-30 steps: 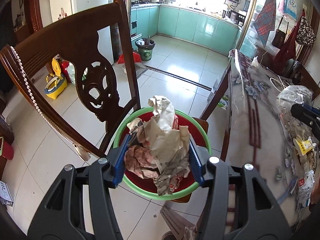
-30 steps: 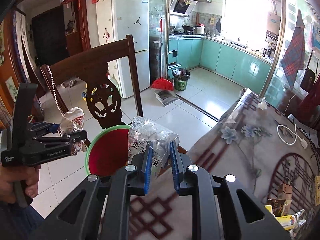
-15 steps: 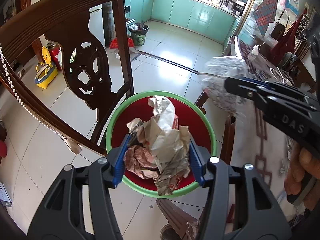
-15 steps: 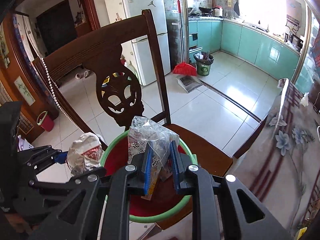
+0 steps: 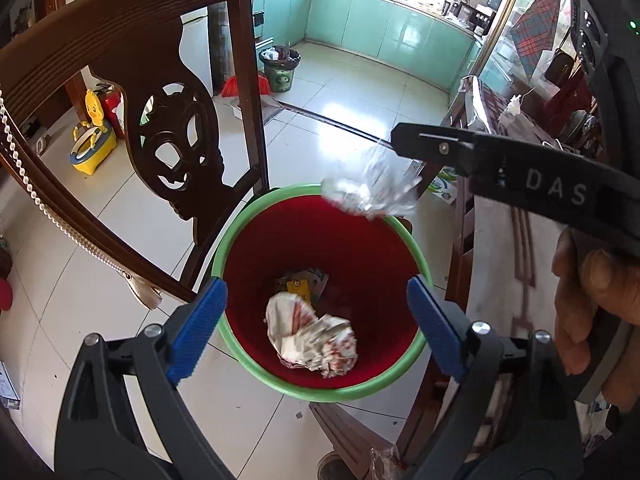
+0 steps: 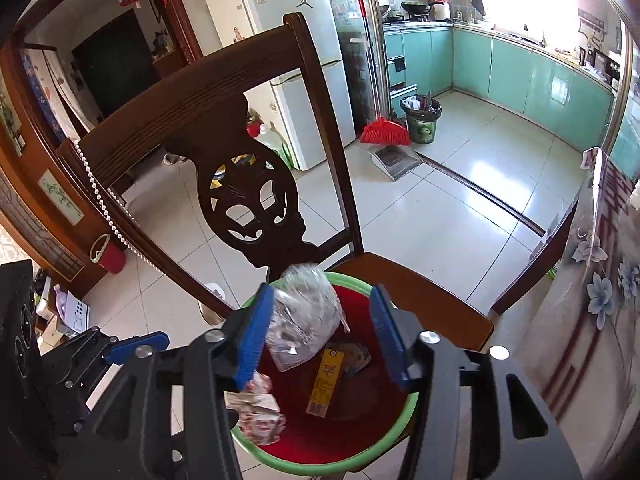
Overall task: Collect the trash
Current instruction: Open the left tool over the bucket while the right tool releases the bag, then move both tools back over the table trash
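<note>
A red bucket with a green rim (image 5: 256,368) (image 6: 304,465) stands on a wooden chair seat. Crumpled paper (image 5: 316,340) (image 6: 260,416) and a yellow wrapper (image 5: 298,286) (image 6: 326,380) lie in its bottom. My left gripper (image 5: 316,328) is open and empty above the bucket. My right gripper (image 6: 320,336) is open over the bucket; a clear plastic bag (image 6: 304,316) (image 5: 368,192) hangs against its left finger, blurred as if dropping.
The dark carved chair back (image 5: 168,120) (image 6: 240,152) rises just behind the bucket, with a bead string on it. The table with a floral cover (image 6: 600,320) (image 5: 504,248) is at the right. Tiled floor, a broom and a bin (image 6: 420,120) lie beyond.
My left gripper opened and the crumpled paper fell into the bucket. My right gripper moved over the bucket and opened, freeing the plastic bag.
</note>
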The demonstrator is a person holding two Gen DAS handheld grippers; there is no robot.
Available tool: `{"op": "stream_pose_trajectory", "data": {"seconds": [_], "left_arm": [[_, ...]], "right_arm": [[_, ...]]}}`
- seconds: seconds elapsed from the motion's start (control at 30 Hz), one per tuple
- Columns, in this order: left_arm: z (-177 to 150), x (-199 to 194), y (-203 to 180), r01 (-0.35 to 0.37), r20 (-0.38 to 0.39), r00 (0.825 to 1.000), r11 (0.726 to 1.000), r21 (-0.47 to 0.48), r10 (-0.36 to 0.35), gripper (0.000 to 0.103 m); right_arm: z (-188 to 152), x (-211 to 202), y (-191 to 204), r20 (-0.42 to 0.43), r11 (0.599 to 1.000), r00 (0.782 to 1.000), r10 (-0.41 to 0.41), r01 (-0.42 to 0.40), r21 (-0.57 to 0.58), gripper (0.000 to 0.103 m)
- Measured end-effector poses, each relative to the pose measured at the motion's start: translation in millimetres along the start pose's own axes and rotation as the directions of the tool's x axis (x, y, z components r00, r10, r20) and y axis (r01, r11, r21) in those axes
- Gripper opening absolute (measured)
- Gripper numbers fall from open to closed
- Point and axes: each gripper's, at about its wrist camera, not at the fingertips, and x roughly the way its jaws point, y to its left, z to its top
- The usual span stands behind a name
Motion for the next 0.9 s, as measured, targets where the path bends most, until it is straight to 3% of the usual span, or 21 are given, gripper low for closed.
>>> {"op": "stream_pose_trajectory", "data": {"seconds": [0.13,0.4,0.67,0.9], "left_arm": [[1,-2,-1,0.006,0.004,1.000,1.000,-0.001,-0.006,0.093],[1,-20,-10,0.026,0.047,0.999,1.000,0.015,-0.027,0.098],[-10,-52,-39,0.054,0.117,0.991,0.998,0.043,-0.058,0.098],[-28,-80,-91,0.078,0.167,0.981,0.992,0.100,-0.094,0.098]], "right_arm": [[3,-9,1,0.013,1.000,1.000,0.019,-0.019,0.005,0.067],[-6,-57,-13,0.081,0.997,0.997,0.006,-0.011,0.071,0.096],[-47,-138,-43,0.123,0.990,0.991,-0.056,0.039,0.135,0.096],[-98,-229,-66,0.186,0.982,0.974,-0.133,0.104,0.159,0.096]]}}
